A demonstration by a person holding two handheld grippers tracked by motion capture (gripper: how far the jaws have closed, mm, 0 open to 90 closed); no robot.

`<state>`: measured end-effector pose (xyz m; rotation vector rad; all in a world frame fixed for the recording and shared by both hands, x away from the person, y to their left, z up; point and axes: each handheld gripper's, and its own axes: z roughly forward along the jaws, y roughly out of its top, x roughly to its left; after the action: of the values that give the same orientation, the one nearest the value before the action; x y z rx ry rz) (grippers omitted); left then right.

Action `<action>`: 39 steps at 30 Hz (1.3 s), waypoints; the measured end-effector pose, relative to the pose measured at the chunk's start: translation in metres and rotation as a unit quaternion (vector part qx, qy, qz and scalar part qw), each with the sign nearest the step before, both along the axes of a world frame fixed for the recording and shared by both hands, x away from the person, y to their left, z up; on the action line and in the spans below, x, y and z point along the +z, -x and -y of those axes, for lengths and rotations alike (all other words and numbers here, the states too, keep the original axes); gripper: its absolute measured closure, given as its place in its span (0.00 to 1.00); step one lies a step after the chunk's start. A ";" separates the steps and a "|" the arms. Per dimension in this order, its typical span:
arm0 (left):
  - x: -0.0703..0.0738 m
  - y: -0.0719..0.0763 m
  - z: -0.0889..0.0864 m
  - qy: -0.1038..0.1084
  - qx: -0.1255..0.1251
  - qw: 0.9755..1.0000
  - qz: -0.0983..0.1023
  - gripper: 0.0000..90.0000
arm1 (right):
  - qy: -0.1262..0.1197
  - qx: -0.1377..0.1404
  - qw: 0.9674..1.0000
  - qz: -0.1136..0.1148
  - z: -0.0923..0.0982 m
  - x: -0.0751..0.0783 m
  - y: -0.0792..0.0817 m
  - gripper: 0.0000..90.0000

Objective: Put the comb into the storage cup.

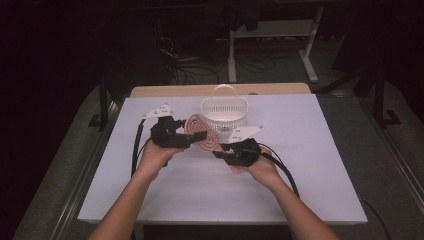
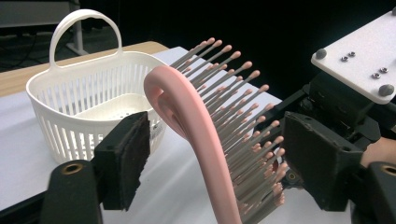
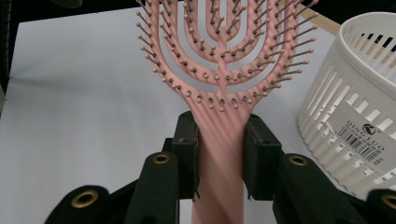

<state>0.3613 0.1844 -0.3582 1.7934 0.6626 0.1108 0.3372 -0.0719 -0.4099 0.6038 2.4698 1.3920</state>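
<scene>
A pink vented hairbrush with ball-tipped bristles hangs just above the white table, in front of a white slatted basket. My right gripper is shut on the brush's handle, with the head fanning out beyond the jaws. My left gripper straddles the brush head. Its left pad stands clear of the pink back, and its right pad sits at the bristle tips. In the high view the left gripper and right gripper meet at the brush.
The basket has an upright loop handle and a barcode label, and it stands close behind the brush. The white table sheet spreads wide on both sides. The right gripper's white plate sits near the left jaws.
</scene>
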 end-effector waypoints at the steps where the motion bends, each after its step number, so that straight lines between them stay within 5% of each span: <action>1: 0.000 0.000 0.000 0.001 0.001 1.000 -0.002 0.29 | 0.000 0.000 1.000 0.000 0.000 0.000 0.000 0.76; 39: -0.002 -0.002 -0.002 0.004 0.015 0.999 -0.033 0.62 | 0.024 -0.025 0.999 0.023 -0.008 -0.003 0.003 0.76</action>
<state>0.3629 0.1868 -0.3598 1.7856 0.7363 0.0708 0.3343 -0.0644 -0.4134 0.6123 2.4263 1.3095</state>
